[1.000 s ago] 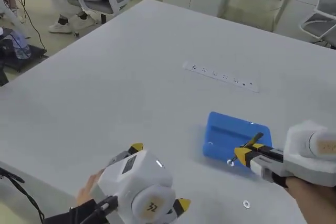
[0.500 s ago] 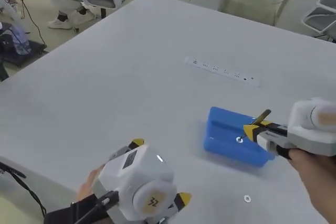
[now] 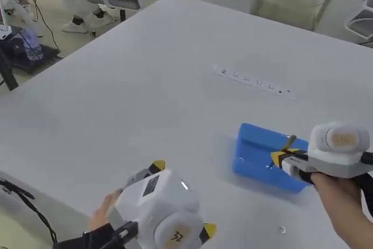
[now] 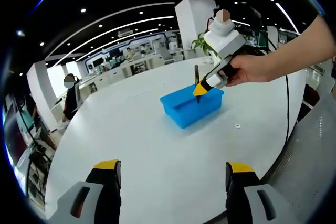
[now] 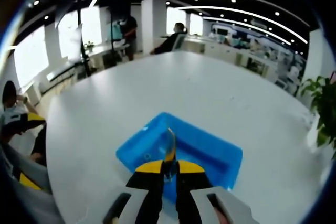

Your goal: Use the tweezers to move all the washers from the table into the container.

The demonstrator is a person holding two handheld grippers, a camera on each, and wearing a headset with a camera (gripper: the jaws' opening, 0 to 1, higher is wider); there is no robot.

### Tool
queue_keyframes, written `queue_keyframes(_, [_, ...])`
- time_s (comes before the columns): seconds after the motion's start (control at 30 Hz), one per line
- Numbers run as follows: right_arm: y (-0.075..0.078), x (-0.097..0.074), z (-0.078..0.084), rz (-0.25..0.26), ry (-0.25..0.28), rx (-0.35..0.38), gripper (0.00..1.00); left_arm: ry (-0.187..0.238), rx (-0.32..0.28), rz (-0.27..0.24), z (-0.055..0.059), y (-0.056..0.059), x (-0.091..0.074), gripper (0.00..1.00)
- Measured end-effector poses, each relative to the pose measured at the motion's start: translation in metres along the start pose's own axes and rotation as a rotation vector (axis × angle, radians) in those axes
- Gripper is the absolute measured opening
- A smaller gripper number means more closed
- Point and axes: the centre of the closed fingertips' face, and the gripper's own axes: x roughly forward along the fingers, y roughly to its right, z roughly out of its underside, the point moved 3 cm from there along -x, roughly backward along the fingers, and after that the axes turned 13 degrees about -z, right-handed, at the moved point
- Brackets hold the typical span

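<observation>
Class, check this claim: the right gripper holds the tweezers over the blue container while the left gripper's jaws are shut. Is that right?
Not quite: the left gripper is open, its jaws wide apart in the left gripper view. The right gripper does hold the tweezers over the blue container.

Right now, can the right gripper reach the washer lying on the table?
Probably yes: the washer lies on bare table near the container, nothing between it and the tweezers in the right gripper.
</observation>
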Motion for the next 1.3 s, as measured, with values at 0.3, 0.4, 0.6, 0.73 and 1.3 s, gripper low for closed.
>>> queue_keyframes(0.3, [0.006,0.002,0.007,-0.004,0.026,0.084,0.05,-0.009,0.005,-0.006,0.002,-0.001,0.000,0.83])
queue_keyframes(0.4, [0.007,0.008,0.011,0.004,0.003,0.076,0.05,-0.008,0.003,-0.012,0.002,-0.002,0.000,0.83])
queue_keyframes(0.6, [0.004,0.005,0.013,0.020,0.027,0.039,0.05,-0.010,0.008,-0.011,0.002,-0.002,0.000,0.82])
queue_keyframes(0.73, [0.004,0.007,0.012,0.021,0.016,0.030,0.05,-0.009,0.008,-0.010,0.002,-0.001,0.000,0.82])
queue_keyframes(1.3, [-0.003,-0.022,-0.012,0.044,0.103,0.051,0.05,-0.001,0.018,-0.003,0.000,0.000,0.000,0.82])
